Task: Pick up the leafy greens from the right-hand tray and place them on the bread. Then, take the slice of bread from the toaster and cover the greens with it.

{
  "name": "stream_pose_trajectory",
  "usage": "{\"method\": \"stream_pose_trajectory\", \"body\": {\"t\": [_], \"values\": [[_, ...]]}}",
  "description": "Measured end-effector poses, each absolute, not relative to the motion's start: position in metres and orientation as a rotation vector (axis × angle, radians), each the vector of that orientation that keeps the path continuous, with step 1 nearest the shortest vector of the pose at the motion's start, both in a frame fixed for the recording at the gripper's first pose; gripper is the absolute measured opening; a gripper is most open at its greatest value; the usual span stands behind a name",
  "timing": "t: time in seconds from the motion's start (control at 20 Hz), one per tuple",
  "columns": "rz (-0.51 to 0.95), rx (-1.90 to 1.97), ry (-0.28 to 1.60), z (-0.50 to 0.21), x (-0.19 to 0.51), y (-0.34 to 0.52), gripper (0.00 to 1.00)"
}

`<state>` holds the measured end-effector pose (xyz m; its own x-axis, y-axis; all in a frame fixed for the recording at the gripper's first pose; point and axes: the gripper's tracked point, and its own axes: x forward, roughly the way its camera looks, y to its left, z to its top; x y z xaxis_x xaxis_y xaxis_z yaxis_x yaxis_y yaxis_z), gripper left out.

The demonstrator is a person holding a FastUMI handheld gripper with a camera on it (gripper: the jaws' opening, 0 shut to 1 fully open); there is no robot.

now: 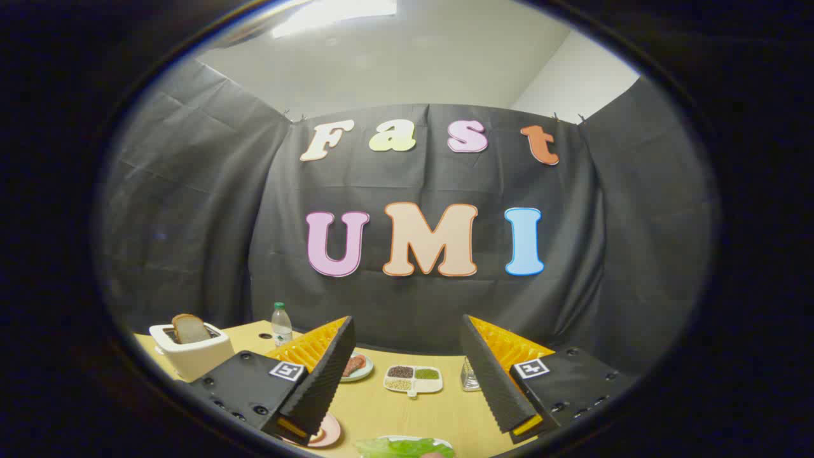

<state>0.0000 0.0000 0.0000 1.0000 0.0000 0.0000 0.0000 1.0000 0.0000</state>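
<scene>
Hovering above the bench [407, 413], the gripper [407, 375] is released: its two fingers stand wide apart with nothing between them, and it looks level across the booth rather than down at the work. The leafy greens [402, 446] lie on a white tray [445, 441] just below and between the fingertips, close under the camera and partly cut off; a small reddish patch sits at their near edge, too little of it showing to name. The step in hand appears to be the approach to the greens. To do it well, the gripper should tip downward so the leaves come between the fingers, descend with the jaws kept wide, and close low on the bunched middle of the leaves, since a thin limp leaf will likely slip from a pinch taken at its edge. The slice of bread [189, 328] for the later cover stands upright in the white toaster [194, 356], well to the left beyond the left finger. A pink plate [327, 432] shows under the left finger; whether it carries the base bread cannot be told. Further along the pale wooden bench stand a plate of sliced meat [355, 367], a divided dish of seeds or seasonings [413, 380], a small clear glass [469, 376] and a water bottle [280, 323]. Black cloth walls the booth, under a white ceiling.
</scene>
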Motion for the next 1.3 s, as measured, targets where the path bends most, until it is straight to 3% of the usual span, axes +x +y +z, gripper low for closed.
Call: {"method": "stream_pose_trajectory", "body": {"t": [0.95,1.3], "values": [[0.034,0.001,0.019,-0.008,0.007,-0.011,1.00],[0.174,-0.057,0.134,-0.044,0.008,-0.006,1.00]]}}
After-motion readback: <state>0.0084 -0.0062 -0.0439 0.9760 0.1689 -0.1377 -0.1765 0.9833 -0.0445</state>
